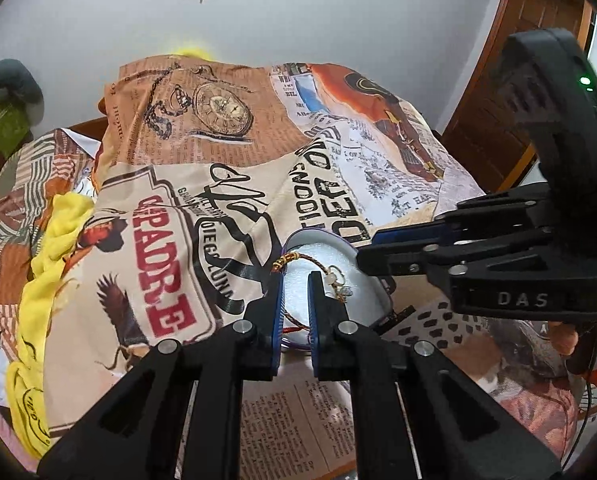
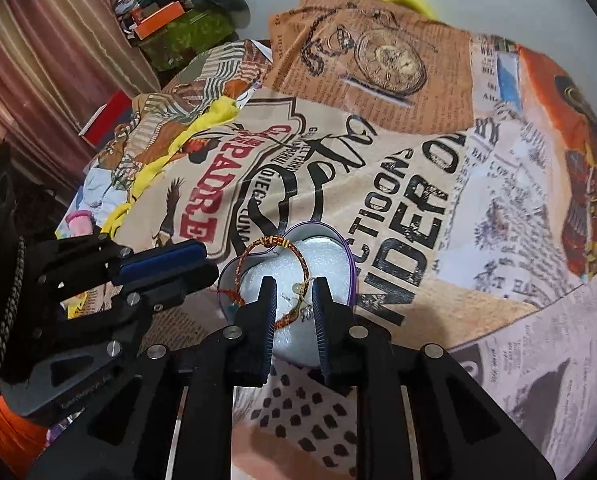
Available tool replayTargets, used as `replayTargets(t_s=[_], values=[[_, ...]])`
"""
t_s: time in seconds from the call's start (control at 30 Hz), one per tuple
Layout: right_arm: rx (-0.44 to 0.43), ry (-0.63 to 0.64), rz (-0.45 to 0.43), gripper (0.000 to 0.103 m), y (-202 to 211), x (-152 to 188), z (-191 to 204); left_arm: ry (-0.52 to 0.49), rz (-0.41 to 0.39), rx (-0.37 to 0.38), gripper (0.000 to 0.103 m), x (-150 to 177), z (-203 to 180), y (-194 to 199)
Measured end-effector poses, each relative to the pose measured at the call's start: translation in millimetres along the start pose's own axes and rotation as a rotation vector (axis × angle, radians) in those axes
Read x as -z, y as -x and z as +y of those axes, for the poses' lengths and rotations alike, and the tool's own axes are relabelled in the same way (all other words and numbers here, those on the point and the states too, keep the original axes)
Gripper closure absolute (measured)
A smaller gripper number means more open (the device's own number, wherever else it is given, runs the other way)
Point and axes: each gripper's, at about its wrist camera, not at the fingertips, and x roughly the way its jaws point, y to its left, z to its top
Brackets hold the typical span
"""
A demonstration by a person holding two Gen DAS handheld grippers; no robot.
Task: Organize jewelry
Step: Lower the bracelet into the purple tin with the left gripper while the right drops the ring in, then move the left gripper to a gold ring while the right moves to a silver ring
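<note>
A heart-shaped purple box (image 2: 348, 258) with a white foam pad (image 2: 326, 258) lies open on the printed bedspread. A red-brown braided bracelet (image 2: 298, 264) with small beads lies across the pad, partly over the rim. In the left wrist view the box (image 1: 344, 245) and bracelet (image 1: 318, 262) sit just ahead. My left gripper (image 1: 296, 280) is slightly open over the box's near edge, empty. My right gripper (image 2: 292, 286) is open, its fingers straddling the bracelet's beaded end. Each gripper shows in the other's view: right (image 1: 362, 252), left (image 2: 206, 258).
The bedspread (image 2: 438, 200) with newspaper prints covers the bed. A yellow cloth (image 1: 54, 248) lies bunched at the left. Clutter and an orange box (image 2: 158, 20) sit at the far left by a curtain. A wooden door (image 1: 510, 92) stands at the right.
</note>
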Motion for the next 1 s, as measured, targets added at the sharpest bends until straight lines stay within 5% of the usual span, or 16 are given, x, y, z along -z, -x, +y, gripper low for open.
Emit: replayTargets(t_s=[0.27, 0.4, 0.6, 0.73, 1.0], values=[[0.098, 0.021, -0.099, 0.087, 51, 21, -2, -0.027, -0.016, -0.008, 0.095, -5, -23, 22], [0.154, 0.011, -0.142, 0.086, 78, 37, -14, -0.028, -0.026, 0.001, 0.081, -8, -38, 29], [0.213, -0.022, -0.18, 0.067, 104, 63, -38, -0.063, -0.024, 0.015, 0.081, -12, -72, 30], [0.233, -0.043, -0.168, 0.067, 108, 81, -52, -0.089, 0.003, 0.043, 0.073, -10, -96, 19], [0.192, -0.073, -0.091, 0.067, 90, 116, -73, -0.144, 0.106, 0.071, 0.072, 10, -129, -20]])
